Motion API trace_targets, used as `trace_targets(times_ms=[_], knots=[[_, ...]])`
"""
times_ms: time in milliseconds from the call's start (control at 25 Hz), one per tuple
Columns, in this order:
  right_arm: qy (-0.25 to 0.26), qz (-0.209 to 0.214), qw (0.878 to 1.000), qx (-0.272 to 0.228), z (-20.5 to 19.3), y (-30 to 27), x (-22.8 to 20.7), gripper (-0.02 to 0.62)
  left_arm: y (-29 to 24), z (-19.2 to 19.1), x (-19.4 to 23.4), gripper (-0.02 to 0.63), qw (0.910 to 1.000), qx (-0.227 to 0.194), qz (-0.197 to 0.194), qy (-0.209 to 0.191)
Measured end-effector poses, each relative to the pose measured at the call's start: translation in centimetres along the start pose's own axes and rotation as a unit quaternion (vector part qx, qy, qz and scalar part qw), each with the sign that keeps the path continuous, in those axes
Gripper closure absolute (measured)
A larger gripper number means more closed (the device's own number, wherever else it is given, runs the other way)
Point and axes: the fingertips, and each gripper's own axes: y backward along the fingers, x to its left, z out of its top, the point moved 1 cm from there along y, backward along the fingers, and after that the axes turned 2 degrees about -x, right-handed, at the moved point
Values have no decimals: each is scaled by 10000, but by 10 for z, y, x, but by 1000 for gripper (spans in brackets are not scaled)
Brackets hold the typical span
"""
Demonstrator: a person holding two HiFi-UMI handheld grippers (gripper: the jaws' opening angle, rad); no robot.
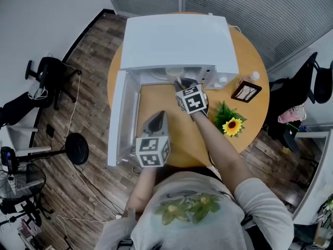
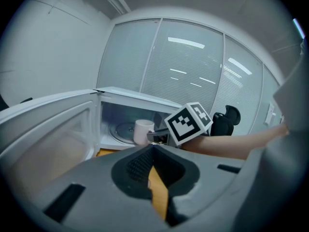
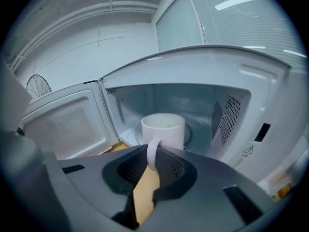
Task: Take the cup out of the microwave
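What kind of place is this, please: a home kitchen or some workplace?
Most likely an office or meeting room, not a kitchen. The microwave stands on a round wooden table, black office chairs stand at the sides, and a glass wall with blinds runs behind.

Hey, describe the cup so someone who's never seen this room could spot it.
Find the white microwave on the round wooden table, its door swung open. Inside, on the glass turntable, stands the cup: plain white, alone in there, its handle held by the right gripper.
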Motion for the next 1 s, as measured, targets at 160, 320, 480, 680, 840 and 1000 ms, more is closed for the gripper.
trace_targets(times_ms=[160, 320, 480, 680, 840, 1000], knots=[[56, 20, 10000, -55, 0, 7, 4, 536, 1, 0, -1, 601, 10000, -16, -8, -17], [30, 32, 9999, -142, 2, 16, 7, 535, 3, 2, -2, 601, 10000, -28, -24, -38], [-34, 81, 9997, -242, 4, 25, 11, 535, 5, 2, -3, 601, 10000, -33, -38, -46], [-64, 146, 9992, -368, 6, 37, 15, 535, 6, 1, -6, 601, 9999, -27, -68, -70], [-71, 188, 9987, -461, 8, 47, 20, 535, 8, 1, -7, 601, 9999, -39, -79, -74], [-39, 198, 9982, -566, 9, 57, 23, 535, 9, 2, -6, 601, 9999, -54, -64, -100]])
